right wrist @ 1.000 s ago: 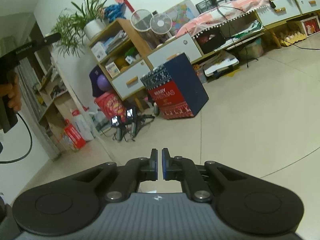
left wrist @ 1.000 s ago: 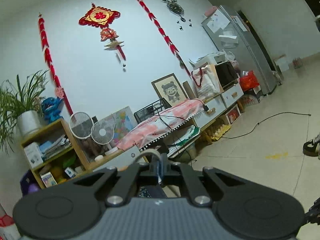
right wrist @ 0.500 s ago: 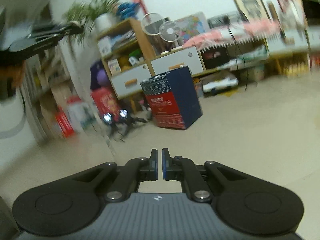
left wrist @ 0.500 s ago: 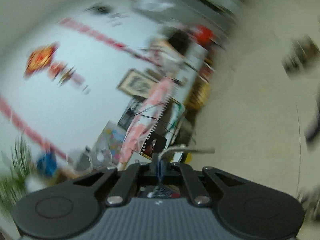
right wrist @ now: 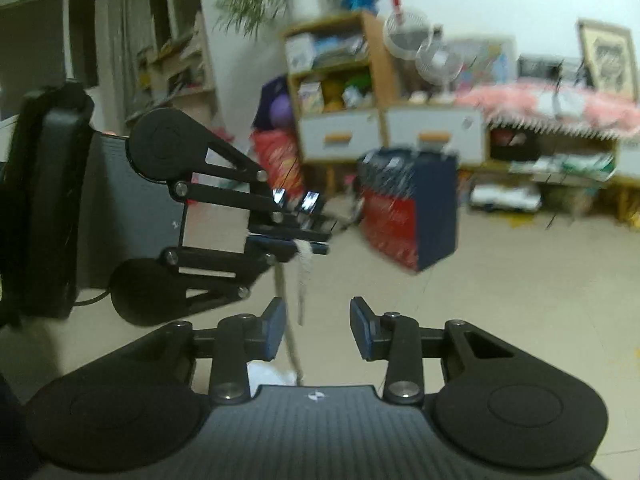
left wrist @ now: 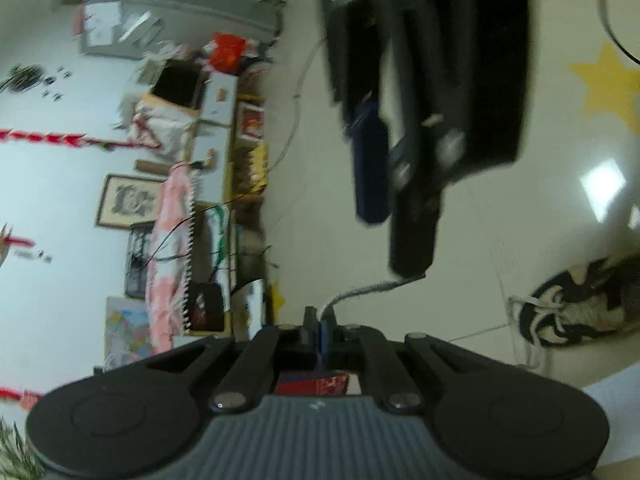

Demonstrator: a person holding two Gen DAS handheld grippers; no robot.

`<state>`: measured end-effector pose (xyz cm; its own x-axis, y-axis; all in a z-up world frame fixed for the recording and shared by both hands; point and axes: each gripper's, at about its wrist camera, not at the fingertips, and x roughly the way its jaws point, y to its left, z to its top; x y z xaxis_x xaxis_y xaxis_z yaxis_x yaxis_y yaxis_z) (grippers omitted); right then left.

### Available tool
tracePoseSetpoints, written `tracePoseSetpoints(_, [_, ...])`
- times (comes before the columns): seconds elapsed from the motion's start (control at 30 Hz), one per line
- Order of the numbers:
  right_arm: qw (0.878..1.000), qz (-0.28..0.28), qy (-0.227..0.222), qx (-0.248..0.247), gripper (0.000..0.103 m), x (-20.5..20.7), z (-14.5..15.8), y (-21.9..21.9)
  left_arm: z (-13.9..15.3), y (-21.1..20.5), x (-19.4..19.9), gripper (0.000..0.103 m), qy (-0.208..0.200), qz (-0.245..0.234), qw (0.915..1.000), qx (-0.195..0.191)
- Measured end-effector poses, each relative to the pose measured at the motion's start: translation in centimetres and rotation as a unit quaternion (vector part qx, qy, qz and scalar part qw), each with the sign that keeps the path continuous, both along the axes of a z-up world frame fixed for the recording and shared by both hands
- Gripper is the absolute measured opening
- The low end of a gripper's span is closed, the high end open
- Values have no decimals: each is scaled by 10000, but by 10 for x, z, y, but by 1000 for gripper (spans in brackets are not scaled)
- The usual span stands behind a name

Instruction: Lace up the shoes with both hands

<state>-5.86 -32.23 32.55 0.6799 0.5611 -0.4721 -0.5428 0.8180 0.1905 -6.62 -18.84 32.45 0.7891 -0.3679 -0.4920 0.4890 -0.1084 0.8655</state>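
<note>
Cream floor tile [left wrist: 480, 240] runs beneath both tools, with the shoe [left wrist: 576, 308] lying low to the right of my left gripper [left wrist: 320, 320]. Its jaws are clenched on the shoelace [right wrist: 305, 264], which hangs between my right gripper [right wrist: 318, 322]'s released jaws. I'd centre the strand before clenching. Ahead, a blue-and-red gift box [right wrist: 408, 208] keeps its contents hidden.

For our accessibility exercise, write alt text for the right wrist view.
The open right gripper faces the left gripper, which is shut on a pale shoelace whose end dangles between the right fingers. Behind are a blurred shelf and a Christmas box.
</note>
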Motion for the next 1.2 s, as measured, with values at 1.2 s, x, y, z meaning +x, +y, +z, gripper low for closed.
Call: tracePoseSetpoints(1.2, [9665,587,2473,-360,3,7,-47,35,-62,-5,-43,6,618,-570,9965,-6])
